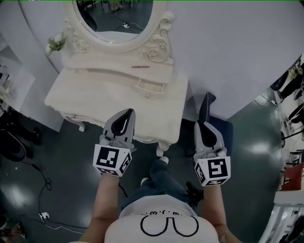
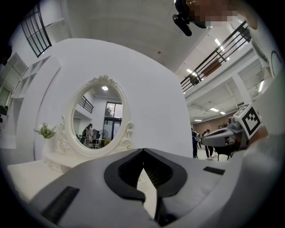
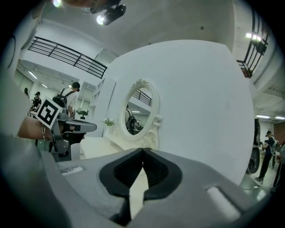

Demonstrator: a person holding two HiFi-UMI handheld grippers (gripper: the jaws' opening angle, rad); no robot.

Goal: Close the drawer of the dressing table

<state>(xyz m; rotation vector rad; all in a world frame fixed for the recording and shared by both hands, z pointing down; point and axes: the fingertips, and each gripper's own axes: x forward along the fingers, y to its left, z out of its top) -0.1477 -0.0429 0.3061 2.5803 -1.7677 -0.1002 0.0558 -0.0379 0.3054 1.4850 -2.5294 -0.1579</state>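
**Grippers held shut and empty, drawer waiting ahead**

Closest in, the left gripper [image 1: 128,112] and the right gripper [image 1: 201,124] are held out side by side in front of the person, both pointing roughly level toward the dressing table [image 1: 71,95]. Each has its jaws pressed together at the tips with nothing between them. That suits the job, I judge, since a drawer is pushed rather than gripped and closed jaws make a firm, blunt nose.

The drawer [image 1: 151,88] juts out from the raised shelf under the oval mirror [image 1: 116,14]. It lies ahead of the left gripper and a little to its right, and ahead and to the left of the right gripper, well apart from both. The left gripper hovers over the table's near edge, while the right one hangs off the table's side, over the floor.

No push has begun. The left gripper looks better placed to reach the drawer front.
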